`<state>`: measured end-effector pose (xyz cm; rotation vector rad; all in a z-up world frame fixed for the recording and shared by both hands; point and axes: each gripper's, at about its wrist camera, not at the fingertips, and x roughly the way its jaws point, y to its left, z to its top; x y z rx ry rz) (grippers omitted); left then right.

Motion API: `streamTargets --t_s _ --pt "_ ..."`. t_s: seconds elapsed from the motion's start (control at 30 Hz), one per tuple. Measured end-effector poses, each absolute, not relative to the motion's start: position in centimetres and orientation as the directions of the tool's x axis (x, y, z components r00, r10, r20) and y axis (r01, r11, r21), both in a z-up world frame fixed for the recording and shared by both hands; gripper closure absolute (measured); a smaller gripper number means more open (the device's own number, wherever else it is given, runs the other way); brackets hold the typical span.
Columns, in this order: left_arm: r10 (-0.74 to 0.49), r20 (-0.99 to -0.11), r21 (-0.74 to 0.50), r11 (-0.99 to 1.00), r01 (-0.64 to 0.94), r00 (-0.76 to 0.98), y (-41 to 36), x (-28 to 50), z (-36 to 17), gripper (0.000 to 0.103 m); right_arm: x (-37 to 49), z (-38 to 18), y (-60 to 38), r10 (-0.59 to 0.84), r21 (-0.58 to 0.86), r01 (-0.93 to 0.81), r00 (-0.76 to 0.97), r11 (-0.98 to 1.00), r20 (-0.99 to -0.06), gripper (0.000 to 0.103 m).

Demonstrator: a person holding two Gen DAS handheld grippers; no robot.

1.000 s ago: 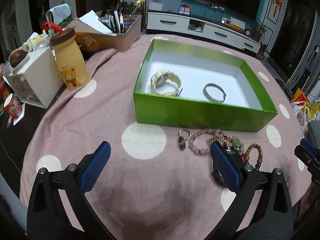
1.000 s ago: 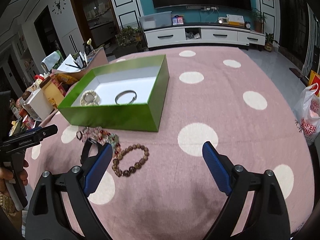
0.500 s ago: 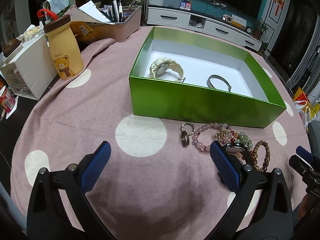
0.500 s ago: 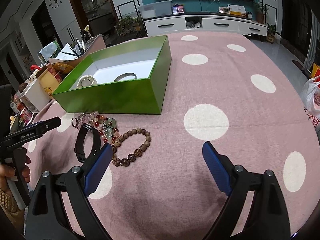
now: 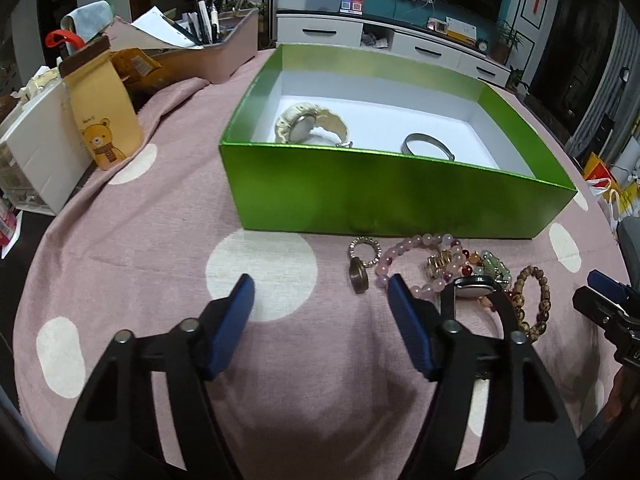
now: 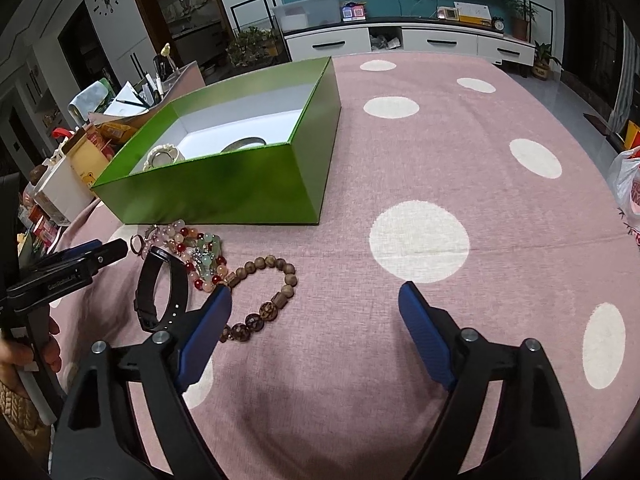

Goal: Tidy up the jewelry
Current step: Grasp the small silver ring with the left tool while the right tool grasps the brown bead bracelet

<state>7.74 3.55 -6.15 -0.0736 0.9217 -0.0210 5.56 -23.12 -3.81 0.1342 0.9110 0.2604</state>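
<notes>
A green box [image 5: 400, 196] [image 6: 224, 196] stands on the pink dotted tablecloth, holding a cream watch [image 5: 310, 126] and a silver bangle [image 5: 428, 146]. In front of it lie two small rings [image 5: 360, 264], a pink bead bracelet [image 5: 412, 256], a black watch [image 6: 162, 290] and a brown wooden bead bracelet [image 6: 264, 296]. My left gripper [image 5: 320, 292] hangs low over the cloth left of the rings, its jaws closing with nothing between them. My right gripper [image 6: 316, 300] hovers just right of the wooden bracelet, jaws closing too, with only cloth between them.
A bear-print pouch [image 5: 102, 108], a white storage box [image 5: 36, 156] and a pink pen tray [image 5: 212, 48] crowd the table's far left. A plastic bag [image 6: 628, 188] sits off the right edge. A hand [image 6: 24, 356] holds the left gripper.
Both grippers have sunk closer to the cloth and the jewellery pile. The left gripper's jaws have narrowed markedly; the right gripper's jaws have narrowed slightly.
</notes>
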Motion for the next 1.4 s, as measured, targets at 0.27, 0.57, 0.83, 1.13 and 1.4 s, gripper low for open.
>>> streamTargets --t_s 0.27,0.57,0.83,1.13,1.4 --pt "-0.052 -0.801 -0.063 0.998 0.002 0.596 2.7 8.9 -7.3 0.065 6.1 -4.4 -22.2 0.28 0.204 -0.195 0.572 0.959 -0.771 0.035" --pt "-0.04 -0.795 -0.04 0.999 0.014 0.605 2.4 9.4 -7.6 0.094 7.0 -5.2 -20.6 0.264 0.167 -0.22 0.557 0.961 -0.787 0.053" --pt "-0.014 -0.789 -0.01 1.0 0.009 0.614 2.6 9.6 -7.8 0.098 7.2 -5.7 -18.9 0.171 0.037 -0.232 0.59 0.972 -0.789 0.071" --pt "-0.015 -0.784 -0.017 1.0 0.001 0.621 3.0 9.2 -7.2 0.098 7.0 -5.6 -18.8 0.19 0.045 -0.246 0.604 0.968 -0.774 0.096" --pt "-0.017 -0.766 -0.024 1.0 -0.003 0.643 3.3 8.3 -5.8 0.098 5.7 -3.2 -18.4 0.193 0.016 -0.262 0.666 0.965 -0.721 0.096"
